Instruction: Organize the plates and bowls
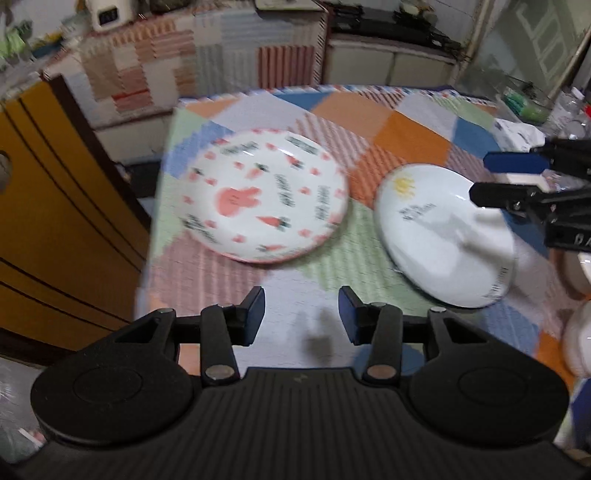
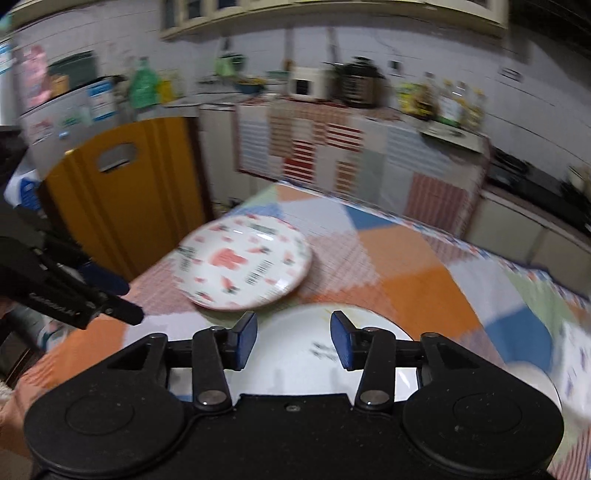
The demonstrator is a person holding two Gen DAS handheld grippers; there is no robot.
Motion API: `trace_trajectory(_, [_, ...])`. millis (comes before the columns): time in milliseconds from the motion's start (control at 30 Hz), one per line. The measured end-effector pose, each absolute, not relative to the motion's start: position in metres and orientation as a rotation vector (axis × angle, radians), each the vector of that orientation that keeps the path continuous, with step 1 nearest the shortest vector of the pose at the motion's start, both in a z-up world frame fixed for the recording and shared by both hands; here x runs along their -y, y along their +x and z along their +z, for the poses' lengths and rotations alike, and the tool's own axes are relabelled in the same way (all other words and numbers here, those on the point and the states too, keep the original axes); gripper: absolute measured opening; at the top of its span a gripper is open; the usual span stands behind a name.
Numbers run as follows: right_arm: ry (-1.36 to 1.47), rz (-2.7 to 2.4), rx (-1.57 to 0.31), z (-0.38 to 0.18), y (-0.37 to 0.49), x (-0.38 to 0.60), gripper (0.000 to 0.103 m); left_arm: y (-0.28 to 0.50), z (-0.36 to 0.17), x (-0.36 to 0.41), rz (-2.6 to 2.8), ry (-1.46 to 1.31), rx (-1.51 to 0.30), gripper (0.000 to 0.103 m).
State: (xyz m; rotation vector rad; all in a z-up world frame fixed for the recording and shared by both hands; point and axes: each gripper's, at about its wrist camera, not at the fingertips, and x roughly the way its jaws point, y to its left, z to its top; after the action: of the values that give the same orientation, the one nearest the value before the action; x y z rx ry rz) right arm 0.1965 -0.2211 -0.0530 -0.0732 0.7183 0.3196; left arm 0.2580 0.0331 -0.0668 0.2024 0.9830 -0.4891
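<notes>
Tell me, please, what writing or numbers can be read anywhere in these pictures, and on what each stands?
Nothing reads clearly.
Rabbit plate: black words around the rim, blurred.
White plate: dark lines of text, blurred.
Left gripper: raised lettering on its body, upside down, illegible.
Right gripper: partial letters, cut off.
Appliance: dark display, unreadable.

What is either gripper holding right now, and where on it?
Nothing. The left gripper and right gripper both stand open above the table; the rabbit plate and white plate lie ungripped.
</notes>
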Motion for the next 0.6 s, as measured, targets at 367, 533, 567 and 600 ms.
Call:
trace_trajectory(367, [-0.147,0.452,-0.735,-0.059,0.268,0.195,0.058,0.303,-0.094,-0.066,-0.425,0.185,-0.919,0.070])
trace_trajectory(533, [0.001,0.435,-0.909,-0.086,0.328,0.209,0.058,0.338,-0.119,-0.080,-0.410,0.099,-0.937,0.073])
trace_trajectory(567, [0.041,0.431,-0.944,-0.092,0.338,0.212,0.058,0.345,-0.125,-0.082,-0.414,0.074,-0.949,0.073])
trace_trajectory(600, [0.084,0.432,-0.979,-0.099,0.348,0.215,0.058,0.354,-0.132,-0.085,-0.415,0.045,-0.966,0.073])
